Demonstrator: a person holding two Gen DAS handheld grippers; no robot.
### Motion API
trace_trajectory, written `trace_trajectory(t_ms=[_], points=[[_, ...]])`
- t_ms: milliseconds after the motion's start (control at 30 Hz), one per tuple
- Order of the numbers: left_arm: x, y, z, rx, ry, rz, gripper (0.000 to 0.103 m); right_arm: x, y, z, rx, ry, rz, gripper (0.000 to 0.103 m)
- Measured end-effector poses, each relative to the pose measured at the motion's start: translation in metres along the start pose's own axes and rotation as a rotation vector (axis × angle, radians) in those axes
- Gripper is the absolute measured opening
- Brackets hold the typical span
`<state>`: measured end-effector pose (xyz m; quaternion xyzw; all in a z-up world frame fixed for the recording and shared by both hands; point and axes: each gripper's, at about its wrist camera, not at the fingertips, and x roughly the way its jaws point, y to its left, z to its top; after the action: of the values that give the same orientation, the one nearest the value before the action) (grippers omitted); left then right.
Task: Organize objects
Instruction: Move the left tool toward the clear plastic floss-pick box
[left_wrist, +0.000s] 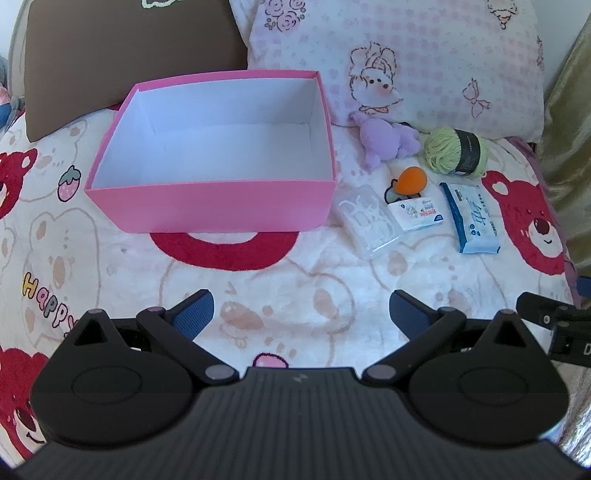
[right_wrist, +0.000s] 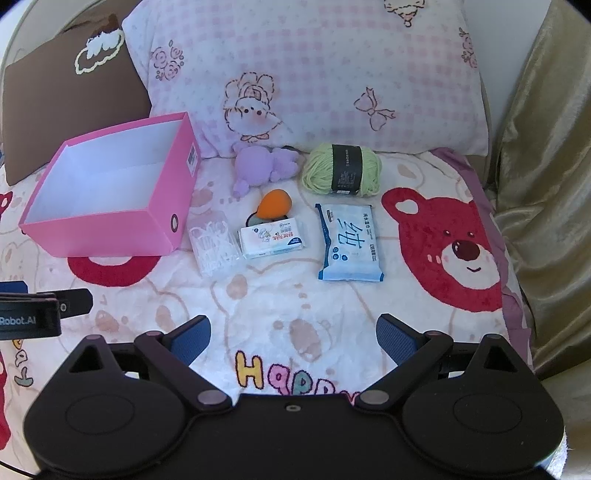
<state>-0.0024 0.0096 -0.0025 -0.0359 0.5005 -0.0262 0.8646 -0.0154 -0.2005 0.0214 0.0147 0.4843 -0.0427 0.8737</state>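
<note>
An empty pink box with a white inside sits on the bear-print blanket. To its right lie a purple plush toy, a green yarn ball, an orange sponge, a clear packet of floss picks, a small white tissue pack and a blue wipes pack. My left gripper is open, low over the blanket in front of the box. My right gripper is open, short of the items.
A pink checked pillow and a brown cushion lean behind the box and items. A gold curtain hangs at the right. The other gripper shows at the edge of each view, the right gripper and the left gripper.
</note>
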Motion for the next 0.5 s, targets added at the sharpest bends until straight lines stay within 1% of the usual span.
trace_trajectory(t_ms=[100, 167, 300, 400, 500], points=[[0.0, 0.001, 0.001, 0.004, -0.002, -0.004, 0.103, -0.001, -0.001, 0.001, -0.004, 0.002, 0.0, 0.098], [-0.003, 0.0, 0.003, 0.011, -0.013, 0.006, 0.103, -0.001, 0.0, 0.001, -0.006, -0.001, 0.0, 0.098], [-0.012, -0.001, 0.012, 0.04, -0.038, 0.023, 0.103, -0.01, -0.004, 0.005, -0.056, -0.03, 0.011, 0.098], [-0.021, -0.005, 0.021, 0.074, -0.059, 0.025, 0.103, -0.016, -0.01, 0.011, -0.08, -0.055, 0.075, 0.098], [-0.023, -0.008, 0.03, 0.086, -0.079, -0.005, 0.103, -0.015, -0.014, 0.013, -0.145, -0.115, 0.169, 0.098]])
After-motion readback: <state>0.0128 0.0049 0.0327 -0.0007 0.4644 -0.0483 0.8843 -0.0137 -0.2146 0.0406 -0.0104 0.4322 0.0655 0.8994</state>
